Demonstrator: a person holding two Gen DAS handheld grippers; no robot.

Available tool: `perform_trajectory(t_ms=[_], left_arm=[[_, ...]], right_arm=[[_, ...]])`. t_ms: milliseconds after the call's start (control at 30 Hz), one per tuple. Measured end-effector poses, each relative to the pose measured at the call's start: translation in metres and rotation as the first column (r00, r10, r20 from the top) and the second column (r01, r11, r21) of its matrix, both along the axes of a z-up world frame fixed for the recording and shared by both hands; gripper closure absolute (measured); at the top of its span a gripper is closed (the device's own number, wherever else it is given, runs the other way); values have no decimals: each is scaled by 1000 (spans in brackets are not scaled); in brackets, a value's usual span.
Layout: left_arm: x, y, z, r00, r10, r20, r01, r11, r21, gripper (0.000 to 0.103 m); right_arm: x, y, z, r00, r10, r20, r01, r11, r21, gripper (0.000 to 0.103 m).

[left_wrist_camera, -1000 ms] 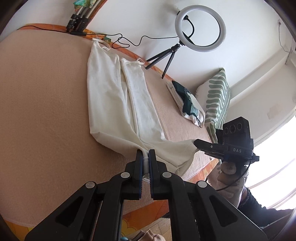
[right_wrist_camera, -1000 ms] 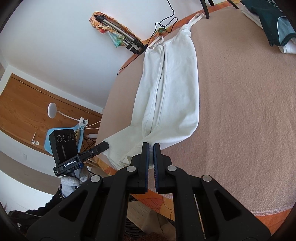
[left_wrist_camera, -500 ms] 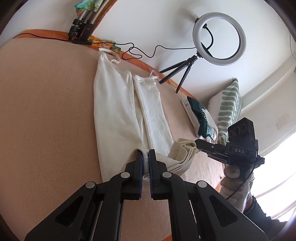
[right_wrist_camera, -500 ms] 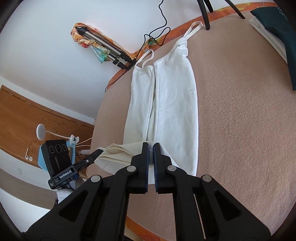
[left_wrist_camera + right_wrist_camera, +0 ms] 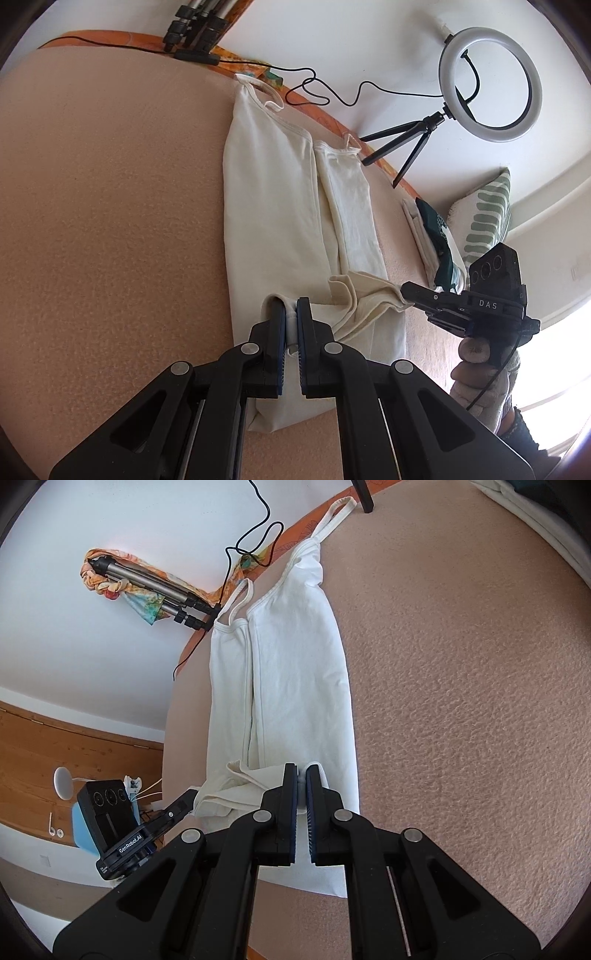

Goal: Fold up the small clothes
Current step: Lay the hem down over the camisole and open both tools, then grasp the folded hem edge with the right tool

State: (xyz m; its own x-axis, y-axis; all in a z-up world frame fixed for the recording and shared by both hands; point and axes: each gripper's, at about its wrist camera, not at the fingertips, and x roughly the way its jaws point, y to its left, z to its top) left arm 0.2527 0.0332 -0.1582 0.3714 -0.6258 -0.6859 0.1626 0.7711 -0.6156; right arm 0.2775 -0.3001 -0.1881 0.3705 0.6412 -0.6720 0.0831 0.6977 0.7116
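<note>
The left tool [image 5: 291, 325] is pinched nearly shut on the bottom hem of the white camisole [image 5: 273, 206], with a roll of cloth showing between its blue-lined pads. The right tool [image 5: 302, 794] grips the same hem in the same way, a short span of fabric away, and each tool appears at the edge of the other's view. Between the two, the hem sags into loose cream pleats [image 5: 364, 295] rather than running taut.

Ahead of both tools the camisole lies lengthwise on the pink bed cover [image 5: 110, 221], already narrowed into two long panels, with its straps [image 5: 334, 518] at the far end near the orange edge of the bed. The lifted hem is being carried over the lower body of the garment, so the step in hand looks like the crosswise fold toward the straps.

To do it well, the two tools should draw slightly apart first, so the slack between them tightens. They should then travel forward level and together, keeping the hem square to the long panels. The hem is best laid down just short of the neckline before the grip is relaxed, and both grips should let go together so neither corner drags.

Further out to the right of the left tool stand a ring light [image 5: 489, 83], a striped pillow [image 5: 487, 218] and some folded clothes [image 5: 436, 240].
</note>
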Motion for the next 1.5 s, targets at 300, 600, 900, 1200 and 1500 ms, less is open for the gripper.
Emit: perform_trajectory(t_ms=[300,600,900,1200,1500], left_arm=[[0,15,27,995,17,94,-17,1000,3,59],[-4,6,18,974,-129,187,92,977,194,59],[12,-24,8,965,-171,197,109,950,293,60],[12,-26,-1,971,-125,204,29,909,416,75],[0,-27,15,962,-93,257,-13,923,384,76]], right_arm=[[-2,-4,4,999,48,13,-48,998,40,83],[-14,3,27,973,146,177,-113,977,-183,63],[-2,43,15,953,254,164,-178,910,-375,76],[4,54,8,950,274,149,-160,840,-519,98],[4,43,18,957,227,181,-115,869,-482,98]])
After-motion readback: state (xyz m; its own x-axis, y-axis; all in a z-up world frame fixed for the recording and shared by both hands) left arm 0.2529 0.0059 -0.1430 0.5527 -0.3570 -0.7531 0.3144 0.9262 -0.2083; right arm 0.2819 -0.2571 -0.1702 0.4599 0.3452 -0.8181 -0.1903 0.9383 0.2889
